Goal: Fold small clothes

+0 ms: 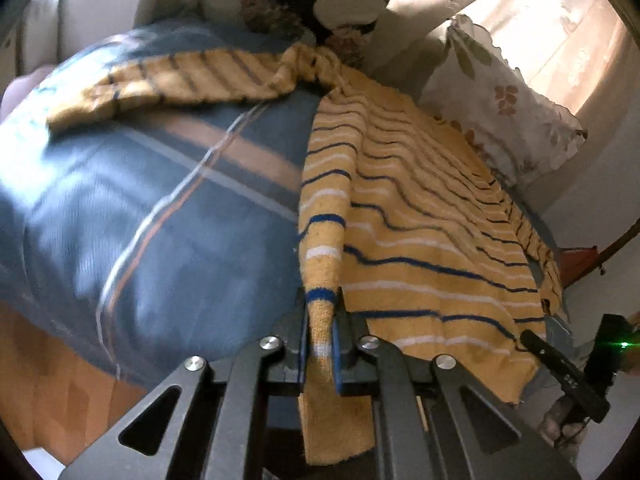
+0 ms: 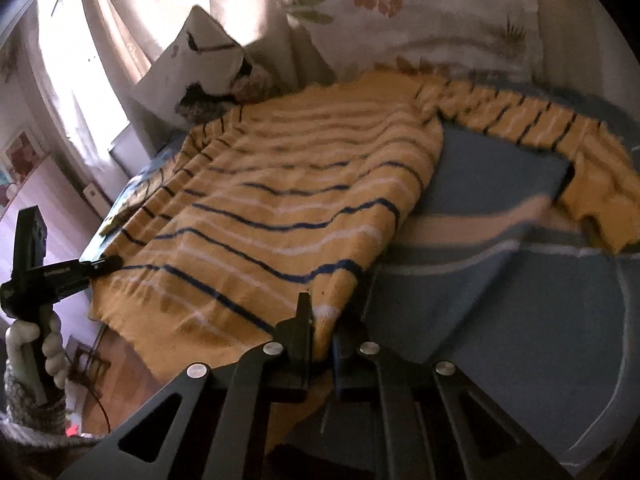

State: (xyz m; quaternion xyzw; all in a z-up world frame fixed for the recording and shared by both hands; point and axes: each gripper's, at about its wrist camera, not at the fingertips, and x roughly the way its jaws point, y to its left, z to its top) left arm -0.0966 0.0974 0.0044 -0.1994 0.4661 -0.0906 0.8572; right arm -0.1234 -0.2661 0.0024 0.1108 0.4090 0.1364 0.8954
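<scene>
A yellow knit sweater (image 1: 420,208) with blue and white stripes lies spread on the bed, one sleeve (image 1: 192,80) stretched out to the left. My left gripper (image 1: 321,300) is shut on a raised fold of the sweater's side edge near the hem. The right gripper (image 1: 528,336) shows at the hem's far corner. In the right wrist view, my right gripper (image 2: 322,312) is shut on the sweater (image 2: 280,184) at its near hem corner. The left gripper (image 2: 114,261), held by a gloved hand (image 2: 52,348), touches the opposite edge. The other sleeve (image 2: 540,128) curves away at the right.
A blue blanket (image 1: 160,200) with tan and white stripes covers the bed (image 2: 500,300). A floral pillow (image 1: 508,112) lies at the head, also seen in the right wrist view (image 2: 420,20). Dark plush items (image 1: 280,8) sit at the far edge. Orange floor (image 1: 60,380) lies beside the bed.
</scene>
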